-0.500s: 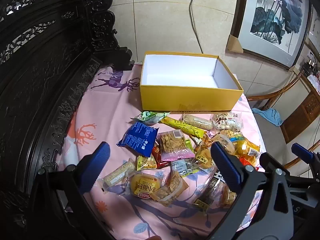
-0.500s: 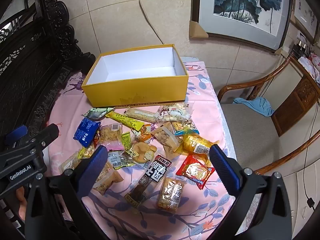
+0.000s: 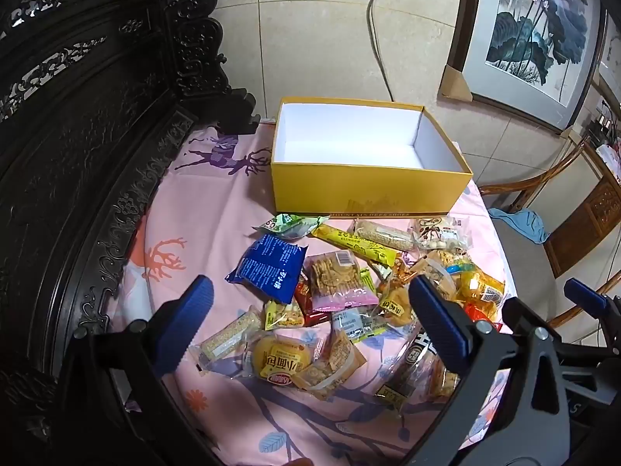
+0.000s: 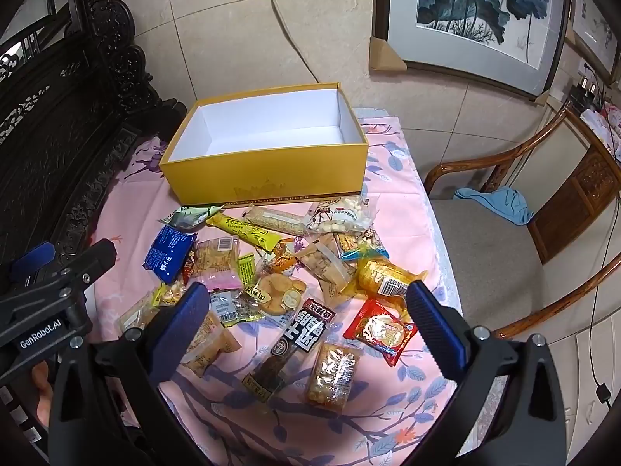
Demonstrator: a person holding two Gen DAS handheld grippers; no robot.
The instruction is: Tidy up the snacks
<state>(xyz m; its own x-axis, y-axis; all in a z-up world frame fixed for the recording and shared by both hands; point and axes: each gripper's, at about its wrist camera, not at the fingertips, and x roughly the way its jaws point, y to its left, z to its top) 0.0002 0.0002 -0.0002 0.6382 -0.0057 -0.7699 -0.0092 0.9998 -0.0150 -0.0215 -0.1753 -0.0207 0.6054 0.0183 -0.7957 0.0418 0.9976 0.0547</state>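
Observation:
An empty yellow box (image 3: pixel 368 190) (image 4: pixel 268 178) with a white inside stands at the far end of the pink cloth. In front of it lie several wrapped snacks: a blue packet (image 3: pixel 269 268) (image 4: pixel 169 254), a pink-edged cracker pack (image 3: pixel 339 279), a long yellow bar (image 4: pixel 248 231), a red packet (image 4: pixel 382 330), a black-labelled strip (image 4: pixel 295 343). My left gripper (image 3: pixel 310 310) hovers open above the pile's near left part. Over the near right part my right gripper (image 4: pixel 306 310) is open too. Nothing sits between either pair of fingers.
A carved dark wooden bench back (image 3: pixel 77 155) runs along the left. A wooden chair (image 4: pixel 504 240) with a blue cloth (image 4: pixel 500 202) stands right of the table. A cable (image 4: pixel 287 39) hangs from the wall socket behind the box. Framed pictures (image 4: pixel 477 11) lean on the wall.

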